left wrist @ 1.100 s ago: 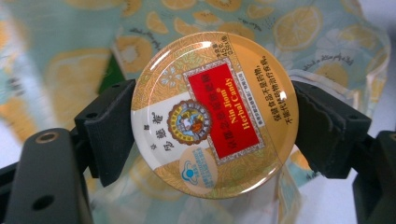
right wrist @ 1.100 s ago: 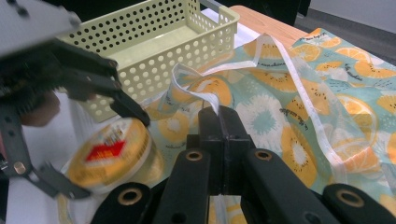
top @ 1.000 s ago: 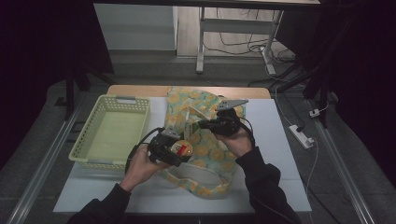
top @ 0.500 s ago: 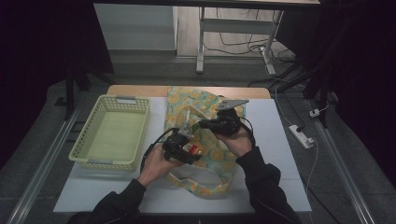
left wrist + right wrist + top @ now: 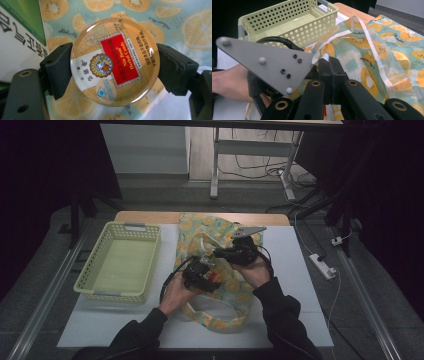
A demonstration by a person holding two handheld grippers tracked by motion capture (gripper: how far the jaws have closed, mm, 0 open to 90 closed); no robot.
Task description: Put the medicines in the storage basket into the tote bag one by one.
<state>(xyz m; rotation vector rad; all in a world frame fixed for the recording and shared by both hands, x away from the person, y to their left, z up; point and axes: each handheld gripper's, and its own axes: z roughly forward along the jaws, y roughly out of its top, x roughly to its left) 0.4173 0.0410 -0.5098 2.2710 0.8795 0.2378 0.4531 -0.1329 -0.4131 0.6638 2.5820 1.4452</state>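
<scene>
**Left gripper holds candy tin over fruit-print bag, right gripper pinches bag edge**

Left to right on the white-topped desk (image 5: 300, 270):

- Pale green perforated plastic basket (image 5: 120, 265) on the desk's left side, nothing visible inside. Apart from the bag.
- Left gripper (image 5: 202, 275), just right of the basket and over the bag: jaws clamped on the rim of a round gold tin with a red "Nin Jiom Herbal Candy" label (image 5: 115, 62), one pad on each side, lid face toward the gripper's camera. Tin sits above the bag fabric, next to a white-and-green printed carton (image 5: 17, 37) at the left edge of the left gripper view.
- Teal fabric tote bag printed with orange slices (image 5: 210, 227) lies mid-desk, white strap handles loose on top.
- Right gripper (image 5: 235, 255), just right of the left one: jaws fully together, pinching a fold of the bag's edge (image 5: 322, 56) and holding it up. Grey three-cornered plate (image 5: 247, 231) on top of it.

Both of the person's hands are over the bag, close together.
</scene>
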